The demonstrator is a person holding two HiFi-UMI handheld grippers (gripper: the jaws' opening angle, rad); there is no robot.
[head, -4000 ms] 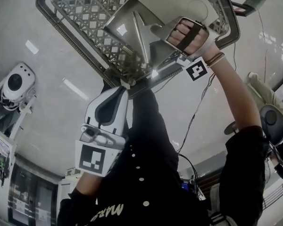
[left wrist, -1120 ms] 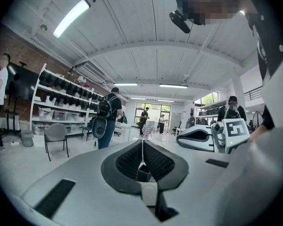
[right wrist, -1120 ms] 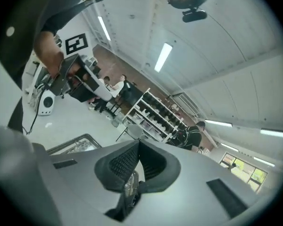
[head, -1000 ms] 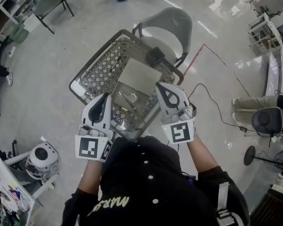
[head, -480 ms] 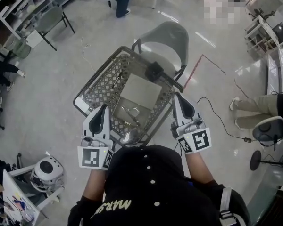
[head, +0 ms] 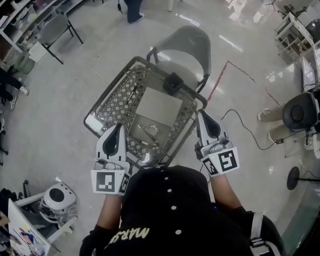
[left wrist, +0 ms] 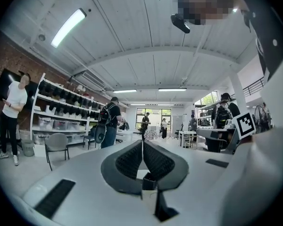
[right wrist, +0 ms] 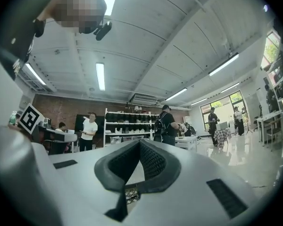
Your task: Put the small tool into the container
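Both clenched, nothing in either. Left gripper has held put. Right gripper has swung out over the basket rim to just outside it. Small tool lies in the container, ahead of and between the fingertips, so placing looks done. Beyond that is the chair, with open floor either side for pulling back.

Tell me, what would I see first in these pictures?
The big lattice basket in the middle, with a pale board and a small metal tool inside. The left gripper and right gripper flank its near end, shut and empty, a grey chair behind.
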